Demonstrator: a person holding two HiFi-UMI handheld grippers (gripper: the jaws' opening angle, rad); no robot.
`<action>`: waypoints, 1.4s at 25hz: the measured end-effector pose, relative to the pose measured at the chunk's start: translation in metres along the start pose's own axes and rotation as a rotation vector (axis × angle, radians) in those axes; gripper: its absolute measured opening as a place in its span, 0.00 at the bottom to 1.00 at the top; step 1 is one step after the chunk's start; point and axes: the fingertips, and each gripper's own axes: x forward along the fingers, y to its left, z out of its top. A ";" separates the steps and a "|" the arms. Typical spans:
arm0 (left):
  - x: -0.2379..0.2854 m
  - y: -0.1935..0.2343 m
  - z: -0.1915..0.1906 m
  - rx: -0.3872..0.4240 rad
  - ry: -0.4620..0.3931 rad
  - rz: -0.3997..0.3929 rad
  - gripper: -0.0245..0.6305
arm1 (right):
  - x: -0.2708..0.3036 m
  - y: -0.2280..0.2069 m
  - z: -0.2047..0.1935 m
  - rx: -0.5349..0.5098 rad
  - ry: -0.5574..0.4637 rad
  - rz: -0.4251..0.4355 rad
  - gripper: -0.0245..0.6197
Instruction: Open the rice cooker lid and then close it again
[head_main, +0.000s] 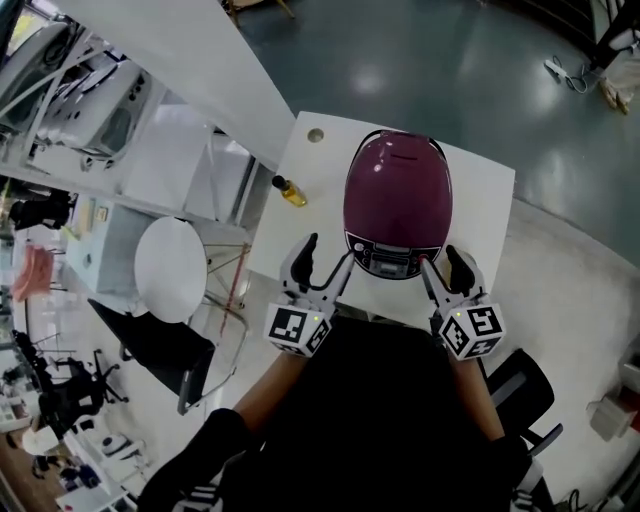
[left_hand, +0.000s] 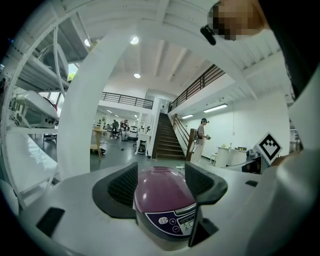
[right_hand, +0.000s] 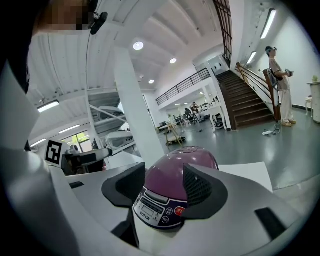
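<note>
The purple cooker (head_main: 397, 195) sits mid-table (head_main: 486, 196), its lid (head_main: 399, 170) down and its control panel (head_main: 390, 262) facing 6 o'clock toward the person. The left gripper (head_main: 331, 247) waits at the cooker's 7 o'clock with its claw spread wide, pinching nothing. The right gripper (head_main: 438, 254) waits at 5 o'clock, likewise spread and empty. Each gripper view shows the cooker just beyond the parted tips rather than between them. A small yellow bottle (head_main: 291, 191) stands at the cooker's 9 o'clock.
</note>
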 end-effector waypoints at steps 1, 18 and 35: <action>0.003 0.000 -0.001 -0.010 0.005 -0.015 0.45 | 0.002 0.003 0.000 0.005 0.003 -0.003 0.39; 0.033 0.004 -0.008 -0.045 0.030 -0.251 0.45 | 0.029 0.030 -0.019 -0.037 0.102 -0.087 0.06; 0.024 0.032 -0.004 -0.076 0.022 -0.312 0.45 | 0.072 0.039 -0.081 -0.076 0.335 -0.103 0.04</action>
